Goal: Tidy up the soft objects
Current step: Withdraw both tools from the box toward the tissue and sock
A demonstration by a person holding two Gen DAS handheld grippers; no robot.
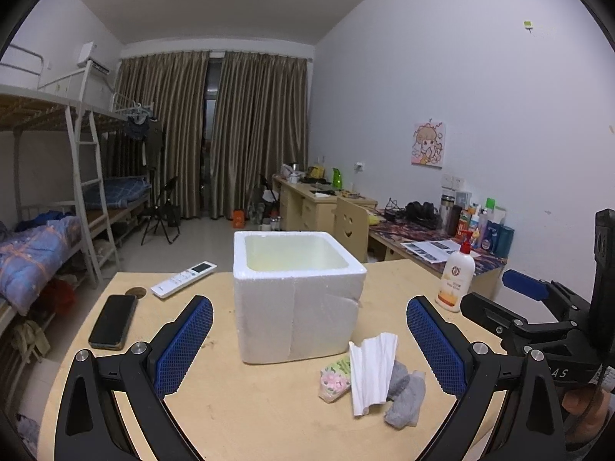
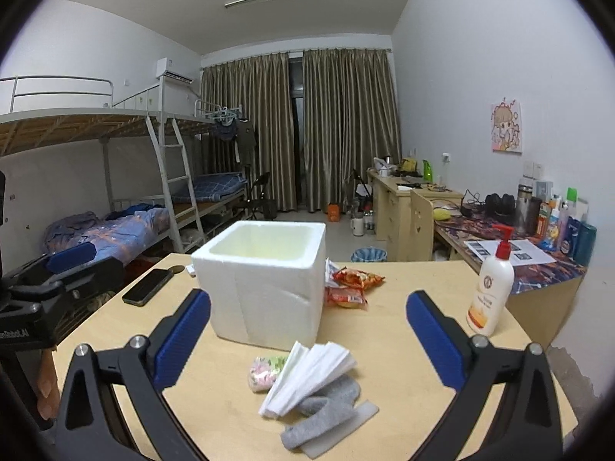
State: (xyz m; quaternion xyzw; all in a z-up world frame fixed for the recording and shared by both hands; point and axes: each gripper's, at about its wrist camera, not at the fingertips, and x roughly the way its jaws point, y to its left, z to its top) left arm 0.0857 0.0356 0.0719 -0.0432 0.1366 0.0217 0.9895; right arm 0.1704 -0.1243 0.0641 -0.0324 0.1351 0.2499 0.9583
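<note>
Foam box (image 1: 296,296) hiding the snack packets (image 2: 351,288) entirely from the left wrist view; partly covering them in the right wrist view. Folded white tissue (image 2: 307,374) overlying the grey sock (image 2: 323,415) and the floral packet (image 2: 265,370), concealing part of each. Lotion bottle (image 2: 490,292) label printing too small to read. Remote control (image 1: 182,278) showing only as a sliver behind the box in the right wrist view.
</note>
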